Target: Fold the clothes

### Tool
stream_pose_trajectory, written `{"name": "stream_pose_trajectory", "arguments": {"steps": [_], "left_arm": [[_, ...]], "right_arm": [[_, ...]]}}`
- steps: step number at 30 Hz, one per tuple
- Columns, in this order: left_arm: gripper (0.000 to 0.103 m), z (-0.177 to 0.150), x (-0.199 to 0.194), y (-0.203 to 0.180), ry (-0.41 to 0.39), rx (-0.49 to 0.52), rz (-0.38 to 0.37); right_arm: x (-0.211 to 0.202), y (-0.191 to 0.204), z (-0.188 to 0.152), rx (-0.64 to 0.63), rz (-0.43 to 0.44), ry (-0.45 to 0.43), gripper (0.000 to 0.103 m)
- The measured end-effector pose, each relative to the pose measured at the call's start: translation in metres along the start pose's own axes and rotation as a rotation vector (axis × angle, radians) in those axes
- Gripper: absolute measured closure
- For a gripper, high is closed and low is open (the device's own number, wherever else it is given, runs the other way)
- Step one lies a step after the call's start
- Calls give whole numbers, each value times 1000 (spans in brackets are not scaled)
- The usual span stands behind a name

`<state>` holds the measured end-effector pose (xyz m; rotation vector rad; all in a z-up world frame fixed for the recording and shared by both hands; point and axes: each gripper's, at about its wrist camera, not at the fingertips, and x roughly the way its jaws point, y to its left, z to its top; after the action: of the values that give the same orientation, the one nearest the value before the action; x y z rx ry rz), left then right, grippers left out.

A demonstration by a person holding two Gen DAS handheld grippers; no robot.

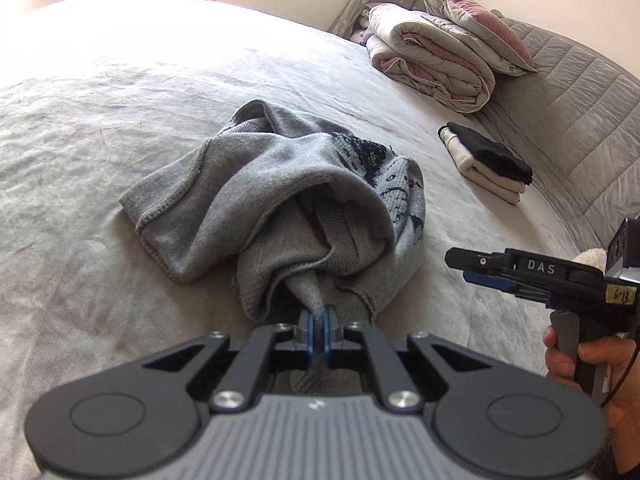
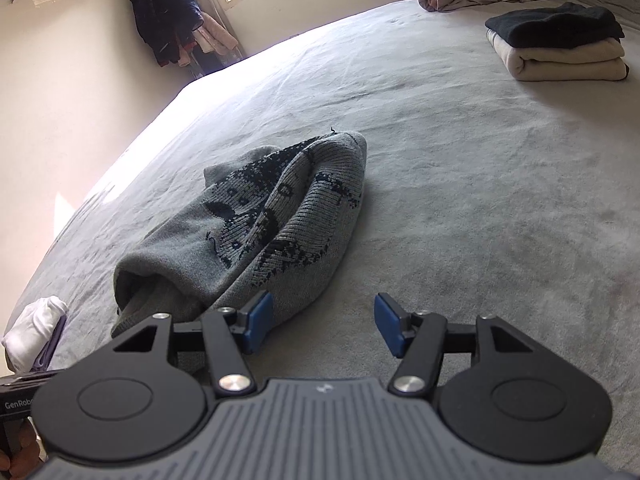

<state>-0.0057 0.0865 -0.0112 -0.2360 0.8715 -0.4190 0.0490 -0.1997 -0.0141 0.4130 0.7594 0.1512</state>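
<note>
My left gripper is clamped on an edge of the crumpled grey sweater mid-bed, so I should have my empty, spread right gripper take a matching edge and spread it flat.

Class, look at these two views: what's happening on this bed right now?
A person with a gripper in each hand is folding clothes on a bed. The left gripper is shut on a bunched edge of a grey patterned sweater, which lies crumpled. The right gripper is open and empty beside it. A folded pile sits farther off.
</note>
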Motion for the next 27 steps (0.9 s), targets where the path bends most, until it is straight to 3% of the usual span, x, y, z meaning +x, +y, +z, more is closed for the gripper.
{"name": "stream_pose_trajectory", "arguments": {"steps": [12, 14, 15, 16, 20, 27], "left_arm": [[99, -6, -13, 22, 41, 18, -26], [99, -6, -12, 25, 50, 14, -22], [99, -6, -11, 26, 54, 12, -20], [99, -7, -11, 27, 57, 9, -17], [99, -4, -15, 29, 48, 4, -22], [99, 3, -30, 41, 11, -3, 2]], "right_arm": [[38, 10, 4, -8, 49, 17, 42], [46, 10, 3, 1, 76, 40, 56], [49, 11, 2, 7, 91, 53, 75], [53, 11, 1, 14, 106, 66, 86], [54, 9, 0, 16, 121, 76, 95], [28, 19, -4, -24, 191, 77, 96]]}}
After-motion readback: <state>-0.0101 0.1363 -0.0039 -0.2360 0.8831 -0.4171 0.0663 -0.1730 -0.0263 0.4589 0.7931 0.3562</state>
